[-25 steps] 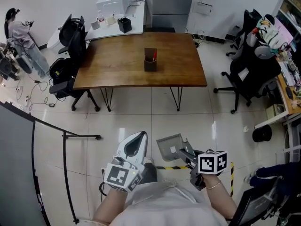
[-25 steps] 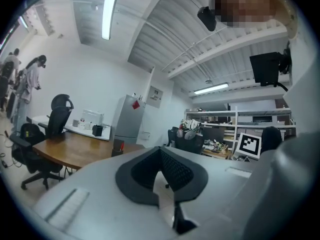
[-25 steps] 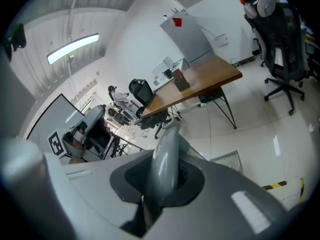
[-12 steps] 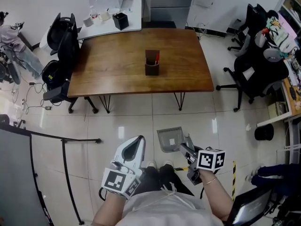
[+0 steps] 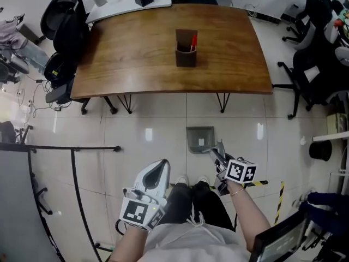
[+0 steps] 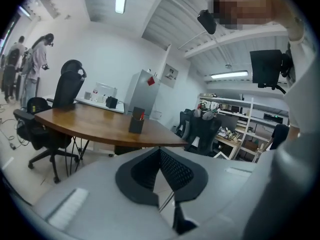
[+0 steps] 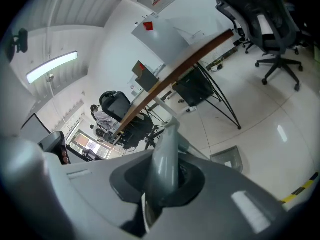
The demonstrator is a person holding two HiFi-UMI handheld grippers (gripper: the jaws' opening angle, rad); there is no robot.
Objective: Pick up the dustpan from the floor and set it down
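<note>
The grey dustpan (image 5: 200, 139) is low over the pale tiled floor (image 5: 147, 124), just ahead of your shoes (image 5: 190, 181) and short of the near edge of the wooden table (image 5: 136, 64). Whether its pan is touching the tiles, I can't tell. Its handle runs back and to the right, straight into your right gripper (image 5: 218, 157). In the right gripper view the jaws are clamped tight around that handle (image 7: 164, 156), with the pan hanging beyond them by the floor.

Your left gripper (image 5: 162, 164) sits off to the left of your feet, well apart from the dustpan. Its jaws are pressed together at the tips with nothing between them, pointing out toward the table.

On the tabletop stands a dark pen holder (image 5: 186, 55) with a red pen in it. There's a black office chair (image 5: 66, 16) at the table's left end, and a strip of yellow-and-black tape (image 5: 262, 183) on the floor beside your right wrist.
</note>
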